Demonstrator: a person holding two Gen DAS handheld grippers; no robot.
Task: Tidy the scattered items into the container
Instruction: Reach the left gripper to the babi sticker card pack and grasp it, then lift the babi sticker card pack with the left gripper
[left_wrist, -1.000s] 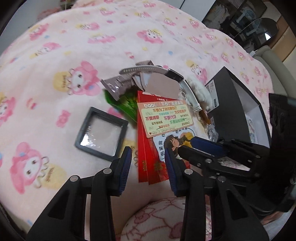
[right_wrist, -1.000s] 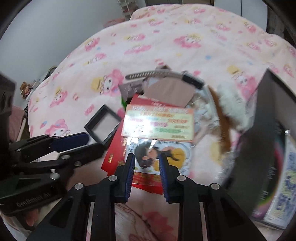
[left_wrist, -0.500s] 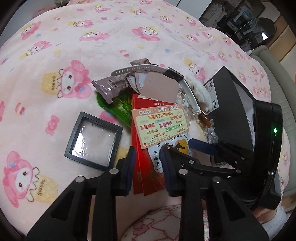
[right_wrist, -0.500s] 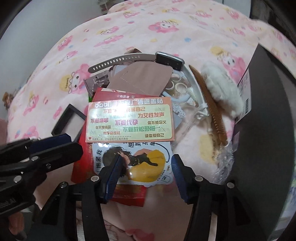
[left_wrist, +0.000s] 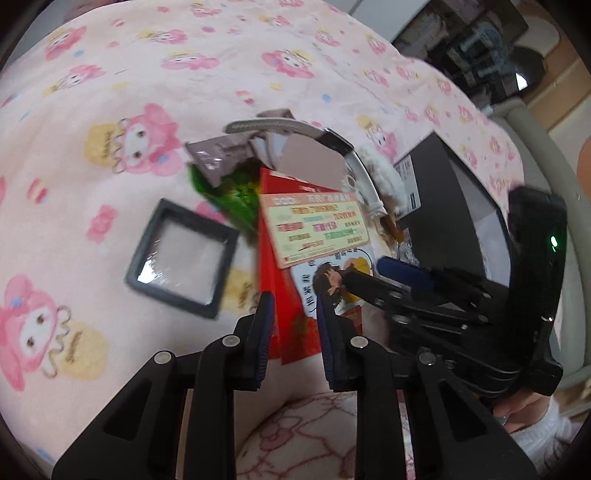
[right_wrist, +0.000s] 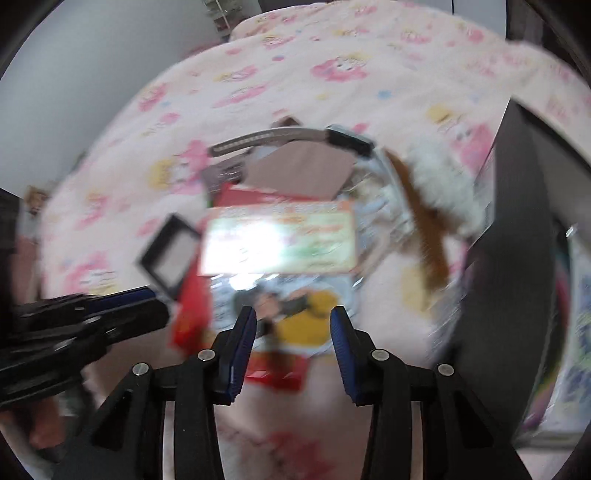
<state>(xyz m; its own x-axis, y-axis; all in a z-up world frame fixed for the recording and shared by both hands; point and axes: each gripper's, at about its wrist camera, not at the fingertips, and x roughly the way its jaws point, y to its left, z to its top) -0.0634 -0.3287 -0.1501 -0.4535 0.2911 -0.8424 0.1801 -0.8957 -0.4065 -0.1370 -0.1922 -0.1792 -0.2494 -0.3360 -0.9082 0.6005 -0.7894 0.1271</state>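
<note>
Since a second ago both grippers have come to the pile's near edge; the left gripper (left_wrist: 293, 312) has been narrowing its jaws, the right gripper (right_wrist: 293, 326) widened then drew in. On the pink blanket (left_wrist: 110, 92) the black frame (left_wrist: 183, 256) lies leftmost, apart from the pile; the left jaws stand slightly apart over the red packets (left_wrist: 291, 332), gripping nothing; the right jaws straddle the cartoon card (right_wrist: 299, 314) without pressing; the box (left_wrist: 448, 199) sits at the right, beside the pile.
</note>
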